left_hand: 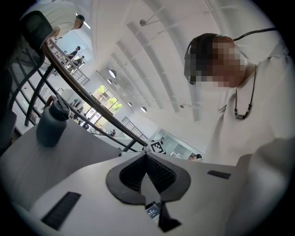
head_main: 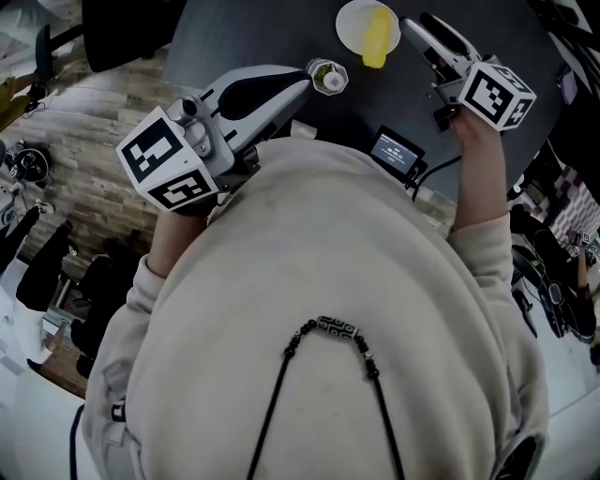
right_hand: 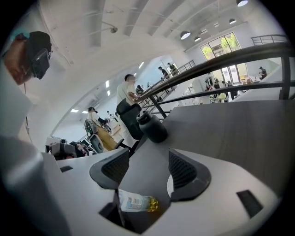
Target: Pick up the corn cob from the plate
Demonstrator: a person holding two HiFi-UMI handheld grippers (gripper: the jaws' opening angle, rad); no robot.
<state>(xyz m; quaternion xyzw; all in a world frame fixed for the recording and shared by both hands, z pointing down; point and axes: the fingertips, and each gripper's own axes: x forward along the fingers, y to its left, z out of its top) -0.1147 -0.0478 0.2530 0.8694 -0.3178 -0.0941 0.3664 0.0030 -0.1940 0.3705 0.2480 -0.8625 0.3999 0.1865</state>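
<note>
Cream sweatshirt fabric and a beaded cord (head_main: 336, 327) filled the bottom of the head view, with both grippers held out over a dark table (head_main: 234, 33). At its far edge sat a small round white plate (head_main: 349, 26), and the corn cob (head_main: 378, 36) lay on it: short, stubby, pale yellow and smooth-looking at this range, placed lengthwise with its near end reaching past the rim.

The right gripper (right_hand: 145, 161) was just beside the plate, its jaws spread wide and pressing on nothing. Low in the gap between them, that gripper's view showed a small clear bottle (right_hand: 136, 203) with a white label and yellow contents, lying loose on the table. A dark flask (right_hand: 152, 126) stood farther off.

The left gripper (left_hand: 146, 156) had its ribbed pads closed tip to tip with nothing between them. A small device with a lit screen (head_main: 397, 150) lay on the near edge of the table.
</note>
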